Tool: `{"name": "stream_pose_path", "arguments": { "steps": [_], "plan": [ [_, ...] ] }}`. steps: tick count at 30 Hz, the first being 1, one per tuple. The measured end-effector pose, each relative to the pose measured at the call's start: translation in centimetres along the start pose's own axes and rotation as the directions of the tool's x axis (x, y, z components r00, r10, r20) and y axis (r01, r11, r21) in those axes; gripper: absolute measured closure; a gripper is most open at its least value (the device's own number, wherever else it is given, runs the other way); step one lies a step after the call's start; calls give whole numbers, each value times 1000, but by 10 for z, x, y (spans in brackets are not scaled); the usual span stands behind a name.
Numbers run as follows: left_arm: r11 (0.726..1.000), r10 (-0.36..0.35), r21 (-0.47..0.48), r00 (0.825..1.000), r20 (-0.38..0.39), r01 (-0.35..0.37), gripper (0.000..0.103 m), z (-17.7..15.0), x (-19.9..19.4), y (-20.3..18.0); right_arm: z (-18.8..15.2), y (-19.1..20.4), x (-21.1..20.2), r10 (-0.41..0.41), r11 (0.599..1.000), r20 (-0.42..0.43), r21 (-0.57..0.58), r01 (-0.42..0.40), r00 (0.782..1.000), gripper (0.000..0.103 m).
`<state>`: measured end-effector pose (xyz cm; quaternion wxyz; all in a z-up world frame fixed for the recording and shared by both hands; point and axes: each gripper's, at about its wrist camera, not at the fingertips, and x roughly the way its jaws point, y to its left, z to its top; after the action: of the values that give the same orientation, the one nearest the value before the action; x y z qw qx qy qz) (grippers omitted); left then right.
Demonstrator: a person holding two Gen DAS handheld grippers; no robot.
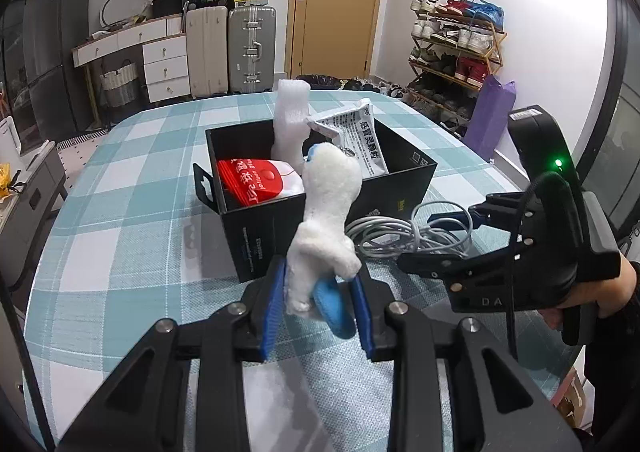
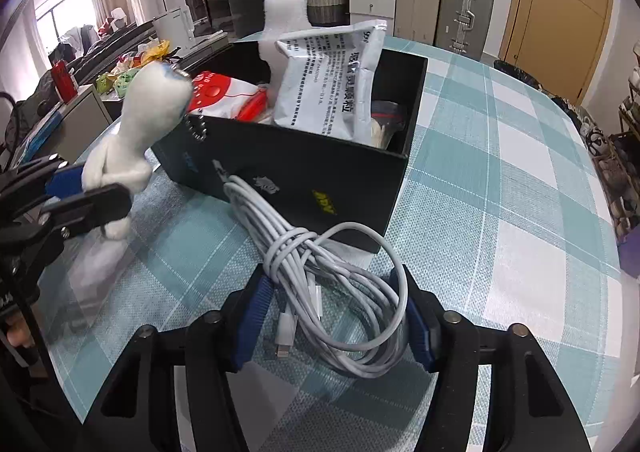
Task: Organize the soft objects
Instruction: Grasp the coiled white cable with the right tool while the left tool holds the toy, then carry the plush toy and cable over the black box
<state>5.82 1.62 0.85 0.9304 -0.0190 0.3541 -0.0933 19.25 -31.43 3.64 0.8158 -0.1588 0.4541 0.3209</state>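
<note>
A checked tablecloth (image 2: 500,180) carries a black box (image 2: 304,168) holding a foam block (image 2: 282,18), a grey printed pouch (image 2: 332,80) and a red-and-white bag (image 1: 256,182). Only the right wrist view shows a small packet (image 2: 386,112) deep inside the box, hard to identify. The right gripper (image 2: 332,316) is spread around a white cable bundle (image 2: 320,272) lying against the box. The left gripper (image 1: 318,304) pinches a white plush toy (image 1: 326,220), upright just before the box; its blue part (image 1: 334,304) is mostly hidden.

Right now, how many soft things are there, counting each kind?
Plush toy, held in the left gripper: 1
Cable bundle, between the fingers of the right gripper: 1
Foam piece in the black box: 1
Red and white pouch in the box: 1
White packet in the box: 1
Total: 5
</note>
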Motion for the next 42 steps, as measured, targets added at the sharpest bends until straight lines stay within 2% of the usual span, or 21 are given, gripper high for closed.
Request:
{"name": "stream_pose_path", "arguments": {
  "steps": [11,20,32,42],
  "plan": [
    [1000,5,-5,1000,9,-5,73,1,-1,-1,-9,6,-26,43,999,66,-6,-43,997,58],
    [1000,15,-5,999,28,-15,73,4,-6,-3,-12,15,-55,51,998,120,-29,-48,992,69],
    [999,29,-23,998,48,-28,73,9,-14,2,-10,23,-85,47,998,194,-47,-38,980,70],
    [998,38,-43,997,64,-35,73,21,-16,9,4,29,-108,41,998,277,-52,-27,960,70]
  ]
}}
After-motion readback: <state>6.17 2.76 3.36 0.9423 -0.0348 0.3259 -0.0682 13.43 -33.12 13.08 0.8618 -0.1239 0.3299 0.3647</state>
